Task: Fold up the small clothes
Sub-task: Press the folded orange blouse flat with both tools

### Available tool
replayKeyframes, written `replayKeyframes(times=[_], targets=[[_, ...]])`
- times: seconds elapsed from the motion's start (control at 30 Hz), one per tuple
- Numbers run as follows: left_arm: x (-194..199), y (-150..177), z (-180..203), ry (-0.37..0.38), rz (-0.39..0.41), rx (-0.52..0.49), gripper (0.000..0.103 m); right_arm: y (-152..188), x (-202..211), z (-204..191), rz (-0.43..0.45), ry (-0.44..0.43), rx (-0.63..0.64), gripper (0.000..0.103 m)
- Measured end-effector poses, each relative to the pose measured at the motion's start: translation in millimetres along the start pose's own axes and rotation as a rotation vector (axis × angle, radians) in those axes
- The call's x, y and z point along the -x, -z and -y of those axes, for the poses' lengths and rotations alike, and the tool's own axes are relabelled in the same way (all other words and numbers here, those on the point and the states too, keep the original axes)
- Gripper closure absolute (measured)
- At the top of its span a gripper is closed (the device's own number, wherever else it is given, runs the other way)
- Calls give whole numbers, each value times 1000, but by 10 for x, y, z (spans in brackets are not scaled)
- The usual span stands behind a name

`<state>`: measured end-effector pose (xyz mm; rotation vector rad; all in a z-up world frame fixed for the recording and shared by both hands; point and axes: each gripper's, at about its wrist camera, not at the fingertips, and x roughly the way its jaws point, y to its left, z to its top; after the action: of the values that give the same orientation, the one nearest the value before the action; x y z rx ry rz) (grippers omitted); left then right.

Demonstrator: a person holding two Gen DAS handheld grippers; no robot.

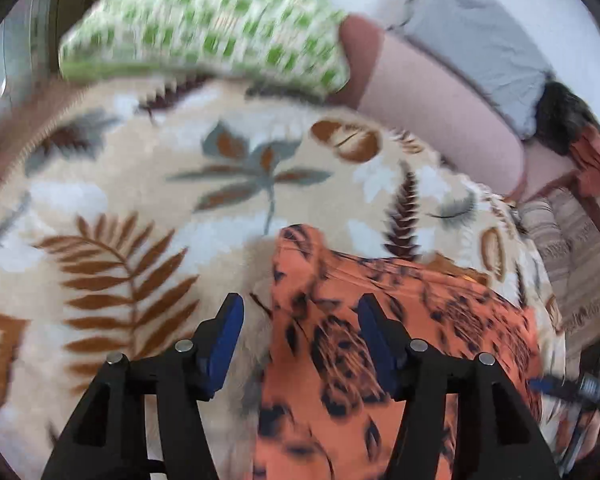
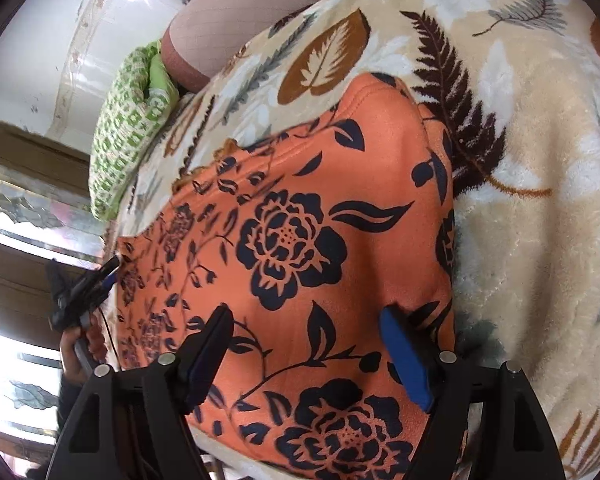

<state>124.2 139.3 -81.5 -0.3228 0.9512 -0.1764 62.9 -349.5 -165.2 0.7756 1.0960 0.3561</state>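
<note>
An orange garment with dark flower print (image 2: 300, 240) lies spread on a cream blanket with leaf print (image 2: 520, 220). My right gripper (image 2: 308, 316) is open just above the garment's near part, both blue-padded fingers over the cloth. In the left wrist view the same garment (image 1: 380, 340) lies at the lower right. My left gripper (image 1: 300, 308) is open over the garment's left edge, one finger above the blanket (image 1: 140, 184), the other above the orange cloth. The left gripper also shows in the right wrist view (image 2: 84, 292), at the garment's far left edge.
A green and white checked pillow (image 1: 204, 28) lies at the far end of the blanket. A pink mattress (image 1: 440, 112) with a grey cloth (image 1: 472, 40) runs along the right. The pillow also shows in the right wrist view (image 2: 128, 128), beside a window frame.
</note>
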Motion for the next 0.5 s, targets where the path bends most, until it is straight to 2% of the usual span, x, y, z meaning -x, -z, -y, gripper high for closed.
replayKeyframes(times=[0.1, 0.17, 0.2, 0.23, 0.27, 0.3, 0.33, 0.37, 0.4, 0.43, 0.47, 0.5], targets=[[284, 241, 131, 69, 28, -41, 40, -116, 185, -174, 74, -120, 38, 25], [142, 484, 241, 87, -28, -69, 39, -259, 201, -211, 99, -196, 22, 23], [29, 597, 254, 64, -68, -80, 38, -364, 149, -159, 102, -231, -6, 19], [-128, 725, 248, 22, -122, -94, 40, -466, 78, -68, 110, -216, -28, 18], [-239, 839, 275, -27, -124, -137, 40, -571, -18, 97, 122, -151, -65, 18], [-197, 874, 334, -51, -86, -181, 39, -649, -150, 388, 109, -58, -176, 19], [-144, 895, 445, -104, -77, -234, 39, -641, -185, 650, 127, -108, -320, 26], [-95, 892, 508, -125, -86, -247, 39, -602, -102, 780, 178, -192, -429, 27], [3, 892, 548, -96, -66, -245, 39, -578, 41, 717, 226, -206, -422, 26], [90, 891, 568, -61, -35, -238, 37, -581, 145, 586, 263, -193, -349, 24], [108, 898, 578, -52, -26, -238, 31, -599, 194, 442, 277, -204, -272, 20], [110, 905, 597, -58, -30, -244, 30, -637, 156, 345, 253, -257, -234, 16]])
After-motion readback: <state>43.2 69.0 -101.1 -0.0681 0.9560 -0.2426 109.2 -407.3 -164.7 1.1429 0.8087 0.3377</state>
